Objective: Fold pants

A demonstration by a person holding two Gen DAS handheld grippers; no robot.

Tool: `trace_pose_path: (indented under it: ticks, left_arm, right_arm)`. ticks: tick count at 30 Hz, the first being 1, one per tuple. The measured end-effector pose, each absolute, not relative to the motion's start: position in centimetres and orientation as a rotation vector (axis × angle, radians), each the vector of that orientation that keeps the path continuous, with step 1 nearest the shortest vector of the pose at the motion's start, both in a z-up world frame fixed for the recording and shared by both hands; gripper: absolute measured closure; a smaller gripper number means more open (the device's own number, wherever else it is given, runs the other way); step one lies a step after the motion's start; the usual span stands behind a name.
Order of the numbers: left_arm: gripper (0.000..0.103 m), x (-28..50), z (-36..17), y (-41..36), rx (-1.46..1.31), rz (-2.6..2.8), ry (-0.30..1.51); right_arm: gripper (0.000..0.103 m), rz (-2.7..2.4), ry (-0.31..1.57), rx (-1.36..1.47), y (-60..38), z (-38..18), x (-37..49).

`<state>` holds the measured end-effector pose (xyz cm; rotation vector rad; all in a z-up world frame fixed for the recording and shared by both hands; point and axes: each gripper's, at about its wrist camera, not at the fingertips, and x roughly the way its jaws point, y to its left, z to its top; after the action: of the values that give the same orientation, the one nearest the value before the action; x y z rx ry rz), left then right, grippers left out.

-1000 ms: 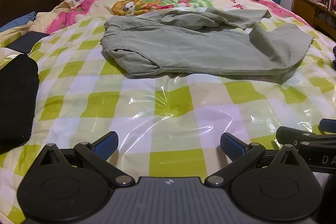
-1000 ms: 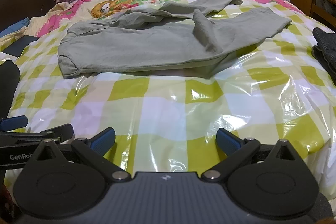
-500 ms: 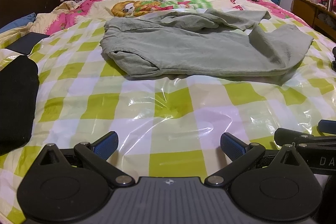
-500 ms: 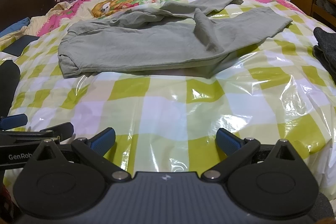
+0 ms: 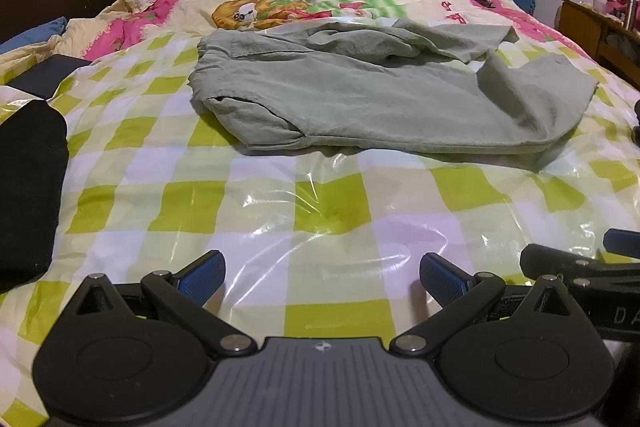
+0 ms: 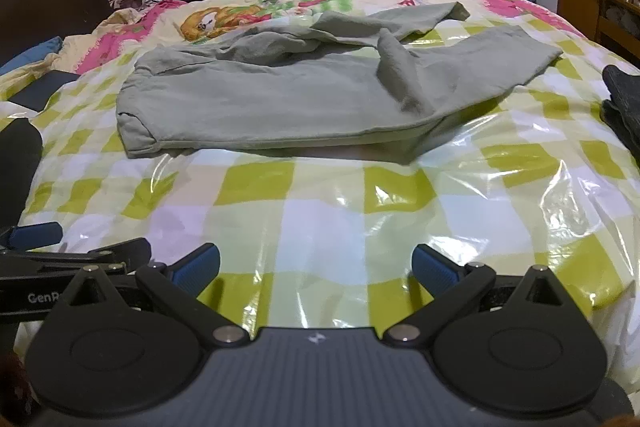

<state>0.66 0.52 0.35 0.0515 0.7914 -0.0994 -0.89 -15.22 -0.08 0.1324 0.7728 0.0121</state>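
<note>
Since both sets of jaws are spread wide with nothing between them, my read is that no grab has started and the person is just lining up. The left gripper (image 5: 320,275) hangs low over the near edge of the bed, blue pads well apart, and the right gripper (image 6: 316,269) sits just beside it in the same pose. You can see each one poking into the other's view at the edge.

Under and ahead of them is the plastic sheet (image 5: 328,211), shiny and crinkly, spread over the green-checked bed cover (image 6: 256,183), probably to keep clothes sliding easily.

Further out, well apart from both grippers, the pants (image 5: 360,99) lie across the middle of the bed, waistband toward the left and legs running right. They're not flat. The near leg has a ridge bunched up in it, and the far leg (image 6: 400,19) is twisted off toward the back. So nothing is folded yet, I'd say. The legs likely need straightening and stacking first.

Off to the sides there's a black garment (image 5: 28,187) on the left and a dark garment (image 6: 624,99) on the right, maybe other items set aside.
</note>
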Motion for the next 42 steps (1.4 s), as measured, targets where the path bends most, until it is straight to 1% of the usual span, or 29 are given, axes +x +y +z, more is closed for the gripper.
trace_pose_path:
  ticks: [11,20,23,24,25,29,31,32,34,35,36,37,39,42]
  left_arm:
    - [0.000,3.0,0.2,1.9,0.025,-0.093,0.795]
    - [0.000,8.7,-0.4,4.9,0.052,-0.040,0.762]
    - [0.000,11.2,-0.9,6.7,0.068,-0.023,0.772]
    - [0.000,11.7,-1.0,7.3,0.075,-0.017,0.774]
    - [0.000,12.1,-1.1,7.9,0.076,-0.013,0.774]
    - [0.000,13.3,-1.0,9.8,0.091,-0.016,0.774]
    - [0.000,13.5,-1.0,10.5,0.117,-0.012,0.765]
    - [0.000,13.5,-1.0,10.8,0.118,-0.011,0.765]
    - [0.000,13.3,-1.0,11.7,0.119,-0.003,0.773]
    - [0.000,13.1,-1.0,12.3,0.115,0.002,0.778]
    - [0.000,12.9,-1.0,12.7,0.112,0.004,0.781]
    - [0.000,12.8,-1.0,13.1,0.109,0.007,0.785]
    - [0.000,12.4,-0.9,13.9,0.095,0.004,0.790]
    - [0.000,11.7,-0.7,14.6,0.079,-0.018,0.786]
  right_arm:
    - [0.002,0.060,0.746,0.085,-13.7,0.7,1.7]
    - [0.002,0.137,0.718,-0.016,-11.3,0.9,7.3]
    - [0.007,0.192,0.695,-0.105,-9.5,0.7,9.9]
    - [0.012,0.218,0.688,-0.143,-8.7,0.6,10.8]
    - [0.014,0.246,0.679,-0.180,-7.8,0.5,11.7]
    - [0.014,0.379,0.637,-0.326,-4.0,-0.6,13.9]
    - [0.016,0.433,0.635,-0.387,-2.2,-1.5,14.6]
    - [0.018,0.429,0.640,-0.430,-1.3,-2.2,15.0]
    - [0.034,0.436,0.650,-0.452,-0.3,-3.2,15.9]
    - [0.041,0.446,0.657,-0.415,-0.3,-3.2,16.4]
    - [0.062,0.452,0.671,-0.381,-0.3,-3.0,17.1]
    - [0.079,0.445,0.680,-0.350,-0.1,-2.6,17.7]
    - [0.091,0.438,0.698,-0.285,0.3,-1.8,18.7]
    - [0.094,0.485,0.778,-0.071,-0.5,-0.2,20.2]
